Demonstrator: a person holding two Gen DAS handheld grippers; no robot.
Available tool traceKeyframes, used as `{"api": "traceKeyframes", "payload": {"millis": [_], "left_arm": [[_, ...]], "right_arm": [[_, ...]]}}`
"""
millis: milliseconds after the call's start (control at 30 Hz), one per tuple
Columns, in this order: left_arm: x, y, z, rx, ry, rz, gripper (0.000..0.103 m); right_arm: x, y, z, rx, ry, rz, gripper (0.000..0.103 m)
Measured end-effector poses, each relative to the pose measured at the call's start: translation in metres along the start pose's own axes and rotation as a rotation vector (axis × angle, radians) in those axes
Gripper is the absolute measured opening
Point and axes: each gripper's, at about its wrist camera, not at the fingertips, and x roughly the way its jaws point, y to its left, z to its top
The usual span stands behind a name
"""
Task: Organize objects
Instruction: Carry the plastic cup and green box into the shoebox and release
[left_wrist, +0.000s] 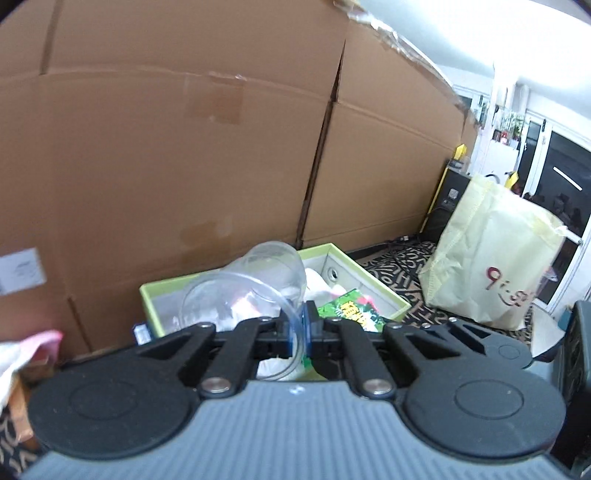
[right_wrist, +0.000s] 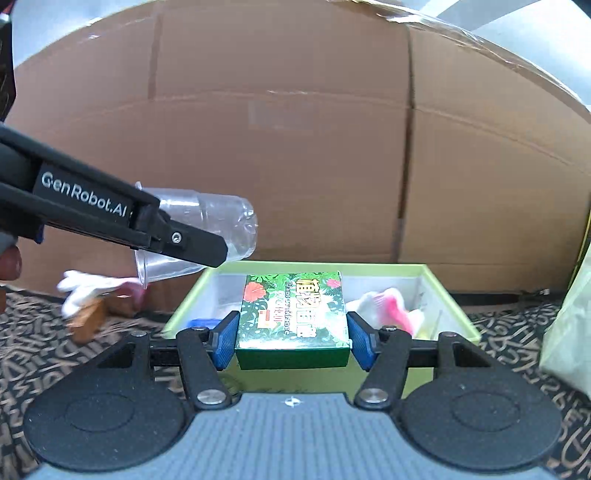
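Cardboard everywhere: a big brown corrugated box wall (right_wrist: 295, 129) backs the scene, with a patterned dark carpet floor (right_wrist: 55, 350) below. On it sits our open lime-green rimmed storage bin (right_wrist: 450, 291), a pale cream fabric tote bag (left_wrist: 495, 258) off to one side.

Our right gripper (right_wrist: 291, 339) has its jaws closed wide on a green floral-print cardboard box (right_wrist: 291, 310), held just above the bin's near edge, long side across the jaws. Our left gripper (left_wrist: 299, 332) has its jaws nearly closed, pinching the rim of a clear plastic cup (left_wrist: 258, 284), tipped on its side, base pointing toward the bin's left half.

Both are close; we'd guess they drop straight in. Bin contents are blurry: something pink and white, hard to identify.
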Motion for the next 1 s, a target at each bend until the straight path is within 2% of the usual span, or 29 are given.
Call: {"api": "traceKeyframes", "payload": {"millis": [100,300,367,400,433,467,533,667,767,1000], "left_arm": [[0.028,0.004,0.007,-0.012,0.027,-0.005,0.005],[0.077,0.014,0.009,-0.013,0.062,0.033,0.005],[0.091,0.018,0.008,-0.018,0.078,0.036,0.009],[0.098,0.021,0.007,-0.019,0.086,0.039,0.014],[0.103,0.024,0.005,-0.021,0.096,0.039,0.036],[0.106,0.027,0.002,-0.029,0.099,0.046,0.063],[0.104,0.033,-0.006,-0.049,0.071,0.073,0.078],[0.092,0.037,-0.016,-0.054,0.043,0.076,0.094],[0.076,0.033,-0.019,-0.055,0.012,0.080,0.103],[0.007,0.027,-0.028,-0.065,-0.077,0.093,0.103]], "right_arm": [[0.021,-0.011,0.004,-0.012,0.010,-0.018,0.065],[0.058,-0.023,0.004,-0.032,0.026,-0.029,0.065],[0.071,-0.026,0.001,-0.035,0.033,-0.027,0.065],[0.077,-0.028,-0.001,-0.032,0.038,-0.025,0.065],[0.085,-0.030,-0.004,-0.027,0.049,-0.025,0.065],[0.090,-0.032,-0.006,-0.024,0.066,-0.026,0.066],[0.094,-0.034,-0.012,-0.014,0.091,-0.040,0.070],[0.081,-0.040,-0.020,0.033,0.055,-0.038,0.079],[0.069,-0.039,-0.020,0.043,0.040,-0.050,0.079],[0.020,-0.026,-0.013,0.069,-0.023,-0.055,0.084]]}}
